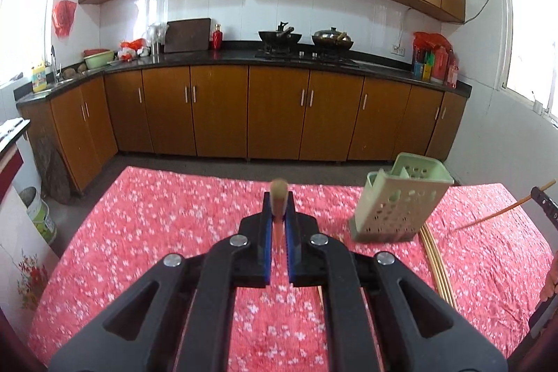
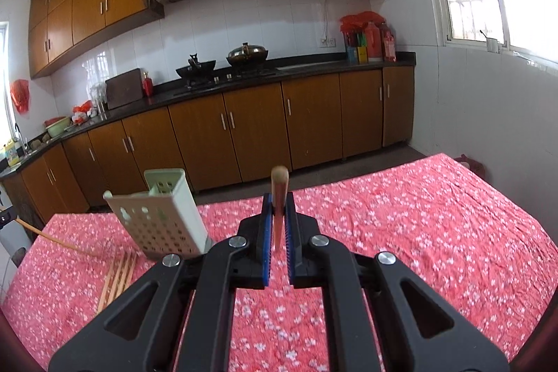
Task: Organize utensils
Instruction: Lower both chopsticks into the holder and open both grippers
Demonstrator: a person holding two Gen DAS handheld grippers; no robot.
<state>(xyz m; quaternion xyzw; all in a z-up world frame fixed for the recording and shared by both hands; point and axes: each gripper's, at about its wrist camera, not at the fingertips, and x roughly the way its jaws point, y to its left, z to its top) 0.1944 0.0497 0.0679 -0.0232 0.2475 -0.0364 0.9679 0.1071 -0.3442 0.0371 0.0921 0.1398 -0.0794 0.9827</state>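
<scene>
Left wrist view: the left gripper [image 1: 278, 225] clamps one chopstick [image 1: 279, 197] end-on above the floral tablecloth [image 1: 157, 215], likely bound for the perforated green holder [image 1: 401, 208]; loose chopsticks [image 1: 436, 260] lie beside it. Right wrist view: the right gripper [image 2: 278, 225] pinches another chopstick [image 2: 279, 194], the holder [image 2: 164, 218] to its left.

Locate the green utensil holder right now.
The green utensil holder stands tilted on the red floral tablecloth, right of centre in the left wrist view and left of centre in the right wrist view, with loose chopsticks lying beside its base.
</scene>
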